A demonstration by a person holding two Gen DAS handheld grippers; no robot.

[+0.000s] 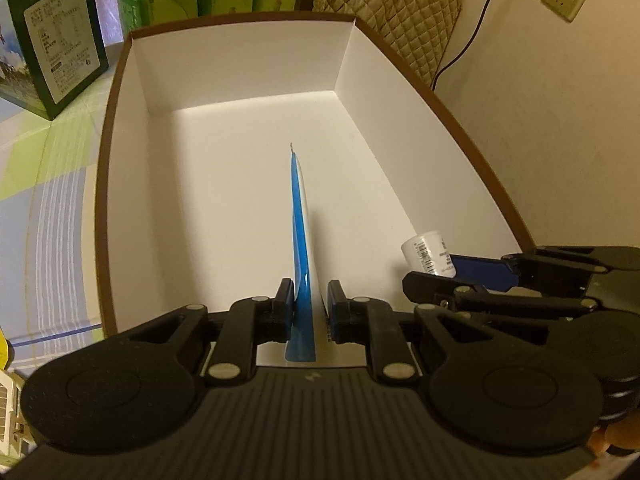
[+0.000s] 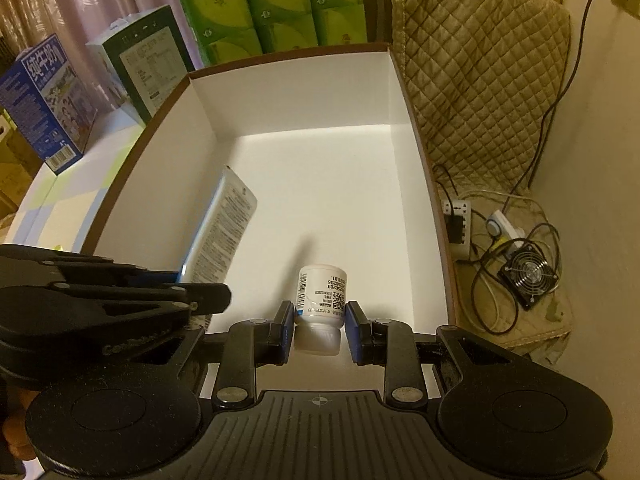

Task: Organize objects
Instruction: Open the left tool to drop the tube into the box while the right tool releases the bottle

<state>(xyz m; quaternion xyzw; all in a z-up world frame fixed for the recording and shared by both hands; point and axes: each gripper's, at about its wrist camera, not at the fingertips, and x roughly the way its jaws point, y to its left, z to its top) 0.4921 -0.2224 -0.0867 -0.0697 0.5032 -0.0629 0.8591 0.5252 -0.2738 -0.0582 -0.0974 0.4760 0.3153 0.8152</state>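
Tube [image 1: 301, 240] pinched edge-on in my left hand-held gripper [image 1: 308, 304], crimped end pointing forward and away from me, blue side to the gripper's left. Held over the open white box [image 1: 120, 128], my guess so it can go down flat along the box's left side.

Small white bottle [image 2: 320, 300] sits between the fingers of my right hand-held gripper [image 2: 318, 330], cap end toward me, base forward. Left pad touches the bottle; a sliver of gap shows at the right pad [image 2: 354, 336], so I read it as closed around the bottle, grip firmness unclear. It's carried just right of the tube, both over the near end of the box. Can't tell whether either touches the floor.

Box: brown outside, white inside, nothing lying in it beyond what I'm holding. It rests on a bench [image 1: 48, 184] with a checked cloth. Forward-left of it: milk cartons [image 2: 44, 108]; straight ahead, green tissue packs [image 2: 272, 4].
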